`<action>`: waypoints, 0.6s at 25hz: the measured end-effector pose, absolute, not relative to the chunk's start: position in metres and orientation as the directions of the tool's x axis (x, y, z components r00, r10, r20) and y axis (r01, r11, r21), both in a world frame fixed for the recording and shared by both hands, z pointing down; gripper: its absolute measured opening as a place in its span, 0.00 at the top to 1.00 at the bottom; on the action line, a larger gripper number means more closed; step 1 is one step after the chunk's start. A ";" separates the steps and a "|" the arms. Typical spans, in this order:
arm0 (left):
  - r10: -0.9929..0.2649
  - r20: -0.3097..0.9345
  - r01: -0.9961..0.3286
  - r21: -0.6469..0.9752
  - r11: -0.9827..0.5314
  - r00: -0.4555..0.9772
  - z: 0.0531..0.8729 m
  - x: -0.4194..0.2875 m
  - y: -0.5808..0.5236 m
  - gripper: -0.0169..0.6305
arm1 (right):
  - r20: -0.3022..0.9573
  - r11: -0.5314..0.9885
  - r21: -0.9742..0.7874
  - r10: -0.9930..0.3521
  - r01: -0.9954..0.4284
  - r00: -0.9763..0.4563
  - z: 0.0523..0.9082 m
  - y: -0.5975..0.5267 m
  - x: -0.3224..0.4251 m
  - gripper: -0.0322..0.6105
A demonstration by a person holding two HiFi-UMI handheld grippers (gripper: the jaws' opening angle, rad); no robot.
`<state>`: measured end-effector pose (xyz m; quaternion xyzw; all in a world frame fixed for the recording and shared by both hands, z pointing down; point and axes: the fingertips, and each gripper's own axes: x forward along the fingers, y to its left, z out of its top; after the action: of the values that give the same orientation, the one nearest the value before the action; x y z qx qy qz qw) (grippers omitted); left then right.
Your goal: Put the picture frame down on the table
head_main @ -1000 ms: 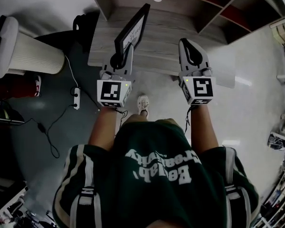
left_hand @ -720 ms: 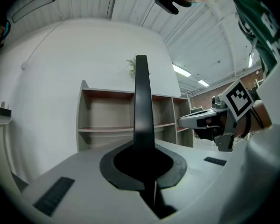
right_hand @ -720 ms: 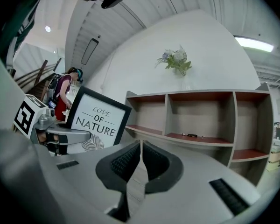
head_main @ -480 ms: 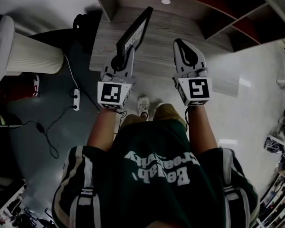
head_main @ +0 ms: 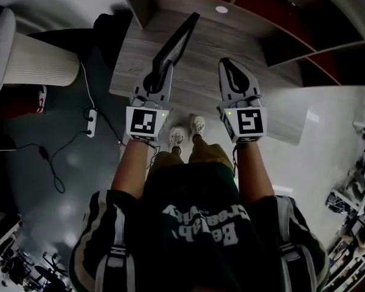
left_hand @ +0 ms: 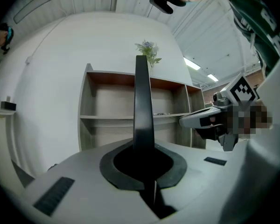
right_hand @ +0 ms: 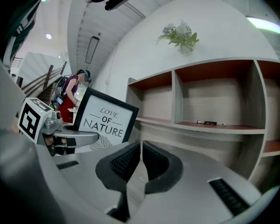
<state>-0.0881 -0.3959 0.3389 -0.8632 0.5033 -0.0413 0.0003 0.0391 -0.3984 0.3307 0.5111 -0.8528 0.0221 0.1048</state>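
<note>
In the head view, the left tongs [head_main: 160,72] pinch the lower edge of the picture frame [head_main: 175,40]. The frame stands tilted over the pale wood-grain tabletop [head_main: 201,72], near its front edge, with its dark rim leaning away towards the shelf unit [head_main: 274,17] behind. Whether its bottom touches the wood cannot be told from here. The right tongs [head_main: 226,66] hover beside it over the same tabletop, apart from the frame. On the floor to the left are a white ribbed cylinder [head_main: 36,62] and a power strip [head_main: 90,121] with its cable. The person's shoes [head_main: 185,132] show just below the tabletop's edge.

In the left gripper view, the frame appears edge-on as a thin black bar that rises straight up from between the dark pads, which are pressed against it on both sides. The shelf unit stands behind, with a small spray of flowers [left_hand: 148,51] on top, and the right tongs reach in from the right.

In the right gripper view, the ribbed pads are pressed almost together with only a slit between them and nothing in it. To the left, the frame faces this way, reading "LOVE OF NATURE", held at its lower corner by the left tongs. A small dark item [right_hand: 207,122] lies on a shelf.
</note>
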 end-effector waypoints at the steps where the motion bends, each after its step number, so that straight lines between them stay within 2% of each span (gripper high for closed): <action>1: -0.872 0.078 -0.873 -0.038 -0.487 0.483 0.344 -0.086 -0.400 0.93 | 0.195 0.489 0.067 -0.861 -0.870 -0.469 0.333 -0.404 0.039 0.89; 7: -0.879 0.102 -0.880 -0.041 -0.472 0.467 0.376 -0.071 -0.421 0.93 | 0.191 0.547 0.028 -0.825 -0.837 -0.532 0.352 -0.431 0.045 0.89; 15: -0.877 0.117 -0.881 -0.039 -0.472 0.465 0.438 -0.056 -0.454 0.93 | 0.250 0.574 -0.011 -0.791 -0.819 -0.558 0.430 -0.458 0.053 0.89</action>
<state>-0.0562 -0.4537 0.4378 -0.8559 0.5135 -0.0603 -0.0136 0.0526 -0.4584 0.4304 0.4572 -0.8804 0.0632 0.1092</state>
